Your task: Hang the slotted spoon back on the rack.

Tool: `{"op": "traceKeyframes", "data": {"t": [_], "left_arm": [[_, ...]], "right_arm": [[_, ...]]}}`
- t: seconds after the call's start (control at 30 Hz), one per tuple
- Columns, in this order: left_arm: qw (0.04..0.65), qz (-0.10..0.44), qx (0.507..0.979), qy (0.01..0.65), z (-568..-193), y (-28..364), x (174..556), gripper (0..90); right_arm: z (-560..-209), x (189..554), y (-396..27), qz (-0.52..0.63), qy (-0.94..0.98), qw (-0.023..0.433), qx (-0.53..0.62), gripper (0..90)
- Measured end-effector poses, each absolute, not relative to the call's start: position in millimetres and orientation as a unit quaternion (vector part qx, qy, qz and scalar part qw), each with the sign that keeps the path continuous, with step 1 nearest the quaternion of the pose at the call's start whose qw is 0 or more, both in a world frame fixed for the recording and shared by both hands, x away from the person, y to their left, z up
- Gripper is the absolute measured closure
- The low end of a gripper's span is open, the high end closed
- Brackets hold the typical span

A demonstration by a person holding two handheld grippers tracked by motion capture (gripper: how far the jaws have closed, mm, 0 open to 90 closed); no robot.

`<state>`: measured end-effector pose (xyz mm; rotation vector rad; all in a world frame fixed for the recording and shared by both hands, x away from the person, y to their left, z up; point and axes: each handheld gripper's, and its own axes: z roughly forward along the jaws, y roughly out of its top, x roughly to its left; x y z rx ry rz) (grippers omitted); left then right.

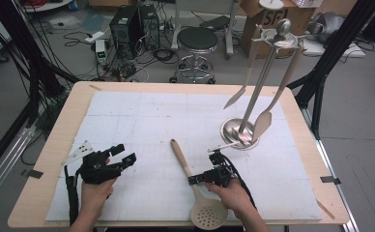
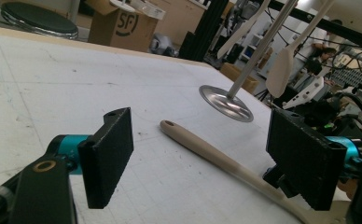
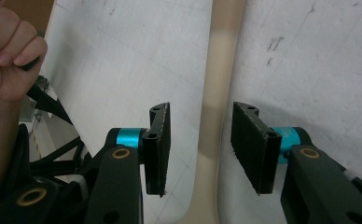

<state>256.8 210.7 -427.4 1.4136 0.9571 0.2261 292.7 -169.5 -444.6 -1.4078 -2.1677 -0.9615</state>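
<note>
Beige slotted spoon, long handle, round perforated head, lying flat

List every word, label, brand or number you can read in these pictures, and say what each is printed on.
"SF" in black letters, on the side of the brown cardboard box on the floor past the table's far edge; the same box shows it partly hidden in the high view.
Small green lit display on a device on the floor: too small to read.
No readable text on the slotted spoon, the utensil stand or the table mat.
</note>
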Motion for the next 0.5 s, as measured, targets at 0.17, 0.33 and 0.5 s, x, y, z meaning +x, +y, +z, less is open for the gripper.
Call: {"op": "traceKeyframes", "data": {"t": [0.17, 0.33, 0.5], "left_arm": [[0.652, 0.101, 0.622, 0.421, -427, 211, 257, 23.5], [0.651, 0.102, 0.623, 0.421, -427, 211, 257, 23.5], [0.651, 0.102, 0.623, 0.421, -428, 210, 257, 23.5]], "right_arm": [[-446, 294, -169, -0.335, -0.774, 0.190, -0.502, 58.7], [-447, 294, -166, -0.328, -0.779, 0.191, -0.499, 60.6], [-443, 292, -159, -0.311, -0.797, 0.164, -0.491, 61.6]]}}
